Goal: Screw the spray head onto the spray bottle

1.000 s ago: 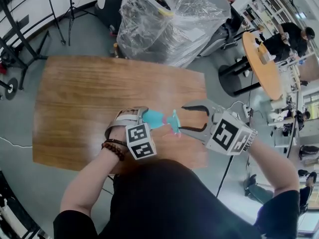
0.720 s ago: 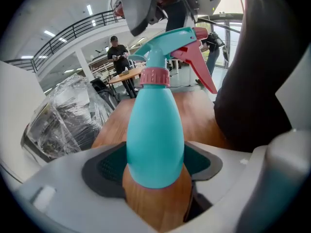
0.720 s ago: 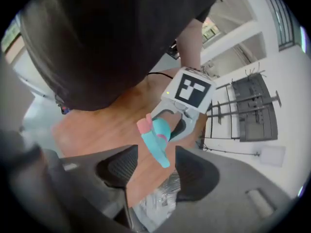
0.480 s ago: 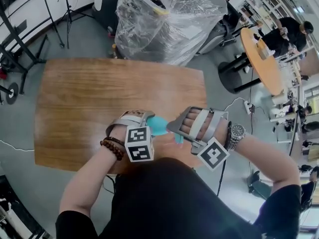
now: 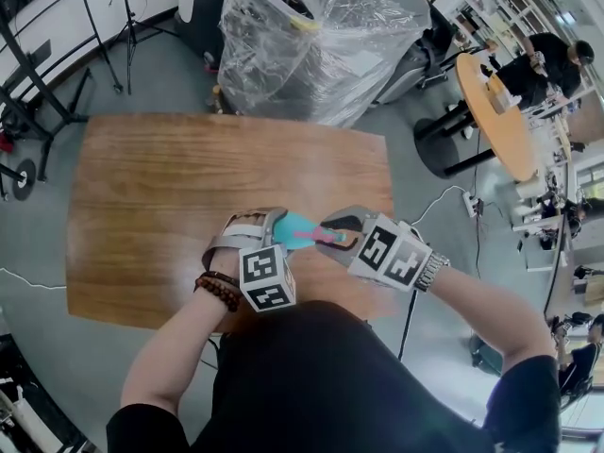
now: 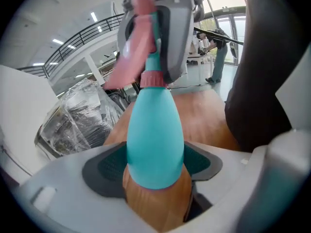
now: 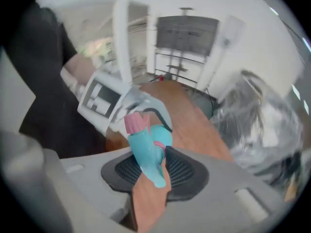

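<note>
- Clamping a teal, teardrop-shaped plastic spray bottle by its wide lower body, the left gripper has its fingers set wide, with the dark pads pressed to the bottle on both sides.
- The teal spray head with a pink nozzle and pink collar sits on the bottle's neck; how far it is threaded on cannot be told.
- The right gripper is closing its fingers on the spray head, which lies between the pads and touches them on each side.
- From the head view, the left gripper and right gripper meet nose to nose, with the bottle lying roughly level between them, above the brown wooden bench.
- Both grippers hang near the bench's near right corner, close to the person's dark torso; the right gripper's marker cube reaches past the bench's right edge.
- Bare wood stretches to the left and away towards the far edge.
- Beyond that far edge stands a bulky load wrapped in clear plastic film, well apart from the grippers.
</note>
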{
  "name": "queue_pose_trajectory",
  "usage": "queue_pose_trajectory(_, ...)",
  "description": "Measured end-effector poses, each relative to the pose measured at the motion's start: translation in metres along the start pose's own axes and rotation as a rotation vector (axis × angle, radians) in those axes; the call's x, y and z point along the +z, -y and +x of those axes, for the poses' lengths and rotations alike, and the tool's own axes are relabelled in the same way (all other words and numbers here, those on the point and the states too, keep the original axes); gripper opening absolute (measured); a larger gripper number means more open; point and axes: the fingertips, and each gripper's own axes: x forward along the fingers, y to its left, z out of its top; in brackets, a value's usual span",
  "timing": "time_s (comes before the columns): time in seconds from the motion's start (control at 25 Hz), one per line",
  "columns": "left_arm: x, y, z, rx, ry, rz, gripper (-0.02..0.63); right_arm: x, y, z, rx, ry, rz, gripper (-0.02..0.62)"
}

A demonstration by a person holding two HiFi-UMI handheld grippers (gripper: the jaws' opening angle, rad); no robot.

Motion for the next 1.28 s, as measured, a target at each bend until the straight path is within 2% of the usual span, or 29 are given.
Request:
queue_pose_trajectory(0.04,-0.001,-0.001,0.002,0.018,-0.001,-0.013,0.385,-0.001,0.006,0.002,0.034,0.02,0.203,0.12)
queue_pose_trajectory(0.08,-0.003,-0.001,0.004,0.033,-0.002,-0.024,0.385,-0.002,0.009,0.003,0.06,0.032,0.364,0.12)
queue_pose_trajectory(0.12,-0.004,0.0,0.005,0.043,-0.004,-0.032,0.385,-0.004,0.011,0.005,0.078,0.037,0.477,0.12)
queue_pose_trajectory(0.16,-0.005,0.001,0.007,0.049,-0.007,-0.039,0.385,-0.005,0.011,0.006,0.087,0.037,0.549,0.12)
queue_pose_trajectory(0.24,-0.006,0.005,0.008,0.054,-0.007,-0.052,0.385,-0.007,0.01,0.007,0.09,0.034,0.617,0.12)
queue_pose_trajectory(0.36,-0.007,0.005,0.01,0.054,0.015,-0.094,0.385,-0.004,0.011,0.008,0.056,0.044,0.563,0.121)
queue_pose_trajectory(0.48,-0.005,0.004,0.013,0.047,0.084,-0.188,0.385,0.004,0.014,0.001,-0.022,0.086,0.395,0.158)
queue_pose_trajectory(0.6,-0.011,-0.005,0.02,0.048,0.175,-0.37,0.387,0.017,0.022,-0.014,-0.112,0.194,0.306,0.169)
queue_pose_trajectory(0.68,-0.02,-0.015,0.027,0.07,0.228,-0.496,0.388,0.02,0.029,-0.023,-0.171,0.266,0.309,0.169)
queue_pose_trajectory(0.76,-0.032,-0.028,0.033,0.121,0.262,-0.57,0.388,0.018,0.033,-0.027,-0.216,0.313,0.327,0.169)
queue_pose_trajectory(0.92,-0.061,-0.043,0.048,0.205,0.26,-0.636,0.388,0.01,0.025,-0.021,-0.249,0.34,0.339,0.169)
queue_pose_trajectory(1.12,-0.09,-0.05,0.061,0.238,0.233,-0.709,0.388,0.008,0.013,-0.011,-0.261,0.358,0.329,0.161)
queue_pose_trajectory(1.28,-0.096,-0.052,0.062,0.252,0.245,-0.725,0.387,0.007,0.01,-0.008,-0.273,0.37,0.335,0.15)
